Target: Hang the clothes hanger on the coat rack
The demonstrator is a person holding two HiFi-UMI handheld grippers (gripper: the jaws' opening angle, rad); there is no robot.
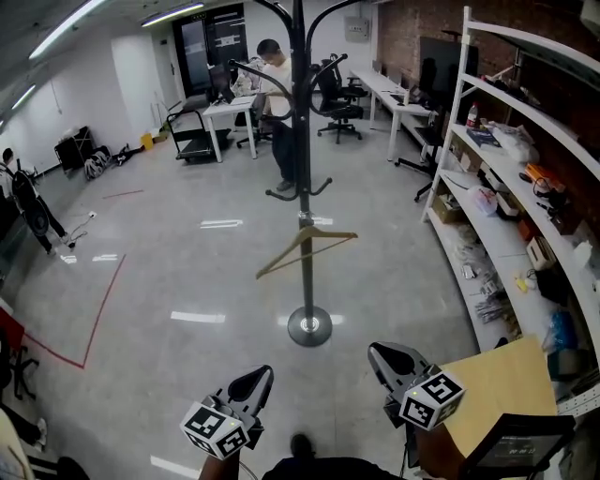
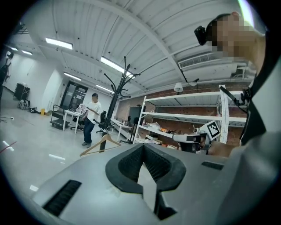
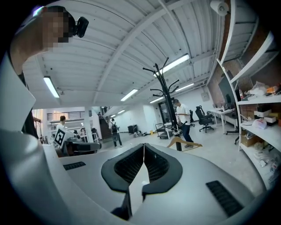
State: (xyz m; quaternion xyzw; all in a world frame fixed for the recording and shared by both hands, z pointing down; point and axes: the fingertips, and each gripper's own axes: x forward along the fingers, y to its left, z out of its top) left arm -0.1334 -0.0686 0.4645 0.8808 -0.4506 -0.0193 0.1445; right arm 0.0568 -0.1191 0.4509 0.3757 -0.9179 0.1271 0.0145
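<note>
Left gripper point(image 1: 260, 377) and right gripper point(image 1: 381, 353), closed and empty, face clothes hanger point(image 1: 281, 253).

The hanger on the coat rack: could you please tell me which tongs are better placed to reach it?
Left, marginally: the hanger points its lower end toward the left tongs, while the right tongs sit further aside. Both are shut, empty and far off.

Glossy grey floor point(image 1: 187, 272) marked with red tape point(image 1: 105, 309) — white shelving point(image 1: 502, 155) against a brick wall point(image 1: 403, 37) on the right. Beyond are white desks point(image 1: 230, 111), black office chairs point(image 1: 337, 94) and a standing person point(image 1: 277, 94) — strip lights point(image 1: 173, 13) overhead.
</note>
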